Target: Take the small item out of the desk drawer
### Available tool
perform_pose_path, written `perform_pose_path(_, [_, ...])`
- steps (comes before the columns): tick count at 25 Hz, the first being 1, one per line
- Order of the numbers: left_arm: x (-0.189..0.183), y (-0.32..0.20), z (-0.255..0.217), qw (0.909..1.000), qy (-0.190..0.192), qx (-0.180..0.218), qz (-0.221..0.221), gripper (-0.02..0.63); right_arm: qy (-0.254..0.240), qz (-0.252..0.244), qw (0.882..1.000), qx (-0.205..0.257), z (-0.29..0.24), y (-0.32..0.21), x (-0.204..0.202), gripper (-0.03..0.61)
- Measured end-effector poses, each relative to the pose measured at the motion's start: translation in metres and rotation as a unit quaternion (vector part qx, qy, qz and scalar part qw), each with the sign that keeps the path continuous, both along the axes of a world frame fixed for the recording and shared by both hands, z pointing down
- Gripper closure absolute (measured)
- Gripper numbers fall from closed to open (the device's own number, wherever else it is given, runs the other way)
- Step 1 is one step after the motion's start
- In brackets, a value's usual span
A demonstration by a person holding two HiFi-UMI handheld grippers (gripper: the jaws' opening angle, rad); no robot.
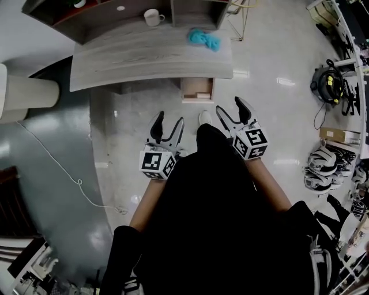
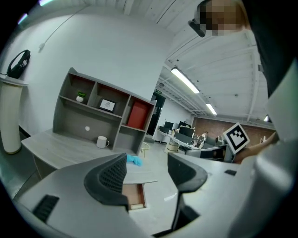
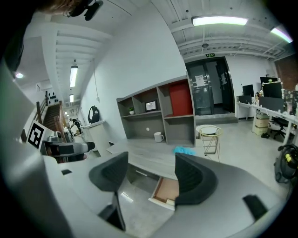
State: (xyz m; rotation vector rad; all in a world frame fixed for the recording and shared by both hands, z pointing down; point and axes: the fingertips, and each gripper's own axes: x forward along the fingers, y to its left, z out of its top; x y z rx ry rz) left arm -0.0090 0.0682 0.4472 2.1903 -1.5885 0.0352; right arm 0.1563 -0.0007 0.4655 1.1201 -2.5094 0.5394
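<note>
The desk (image 1: pixel 150 57) is pale grey with a wood grain. The mug (image 1: pixel 153 17) is white and the cloth (image 1: pixel 203 38) turquoise. The drawer (image 1: pixel 198 86) is light brown inside, and the item (image 1: pixel 203 95) is cream. The shelf (image 3: pixel 139 122) is grey with a red panel (image 3: pixel 180 99). The floor (image 1: pixel 271 103) is glossy light grey. The left gripper (image 1: pixel 170 117) and right gripper (image 1: pixel 229 103) have black fingers (image 1: pixel 157 128) and cubes (image 1: pixel 157 164) patterned in black-and-white squares.
</note>
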Motion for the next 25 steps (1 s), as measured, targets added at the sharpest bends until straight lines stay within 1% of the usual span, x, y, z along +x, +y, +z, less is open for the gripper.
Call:
perform_pose_path(5, [0.017, -0.048, 0.000, 0.9999, -0.004, -0.010, -0.001, 0.360, -0.003, -0.011, 1.000, -0.019, 0.012, -0.041, 0.014, 0.279])
perform_pose_path(10, [0.025, -0.078, 0.005, 0.9994, -0.013, -0.023, -0.020, 0.360, 0.012, -0.033, 0.998, -0.042, 0.038, -0.066, 0.025, 0.279])
perform_pose_path(16, [0.032, -0.100, 0.014, 0.9972, -0.025, -0.044, -0.055, 0.360, 0.043, -0.095, 0.992, -0.070, 0.079, -0.092, 0.022, 0.279])
perform_pose_path(21, [0.025, -0.108, 0.025, 0.9926, -0.027, -0.062, -0.101, 0.360, 0.079, -0.172, 0.978, -0.091, 0.124, -0.104, 0.003, 0.280])
perform_pose_path(23, [0.022, -0.109, 0.030, 0.9909, -0.026, -0.067, -0.114, 0.360, 0.099, -0.208, 0.969, -0.091, 0.142, -0.107, -0.007, 0.281])
perform_pose_path(25, [0.019, -0.107, 0.034, 0.9893, -0.026, -0.071, -0.125, 0.360, 0.126, -0.246, 0.957, -0.087, 0.160, -0.107, -0.018, 0.281])
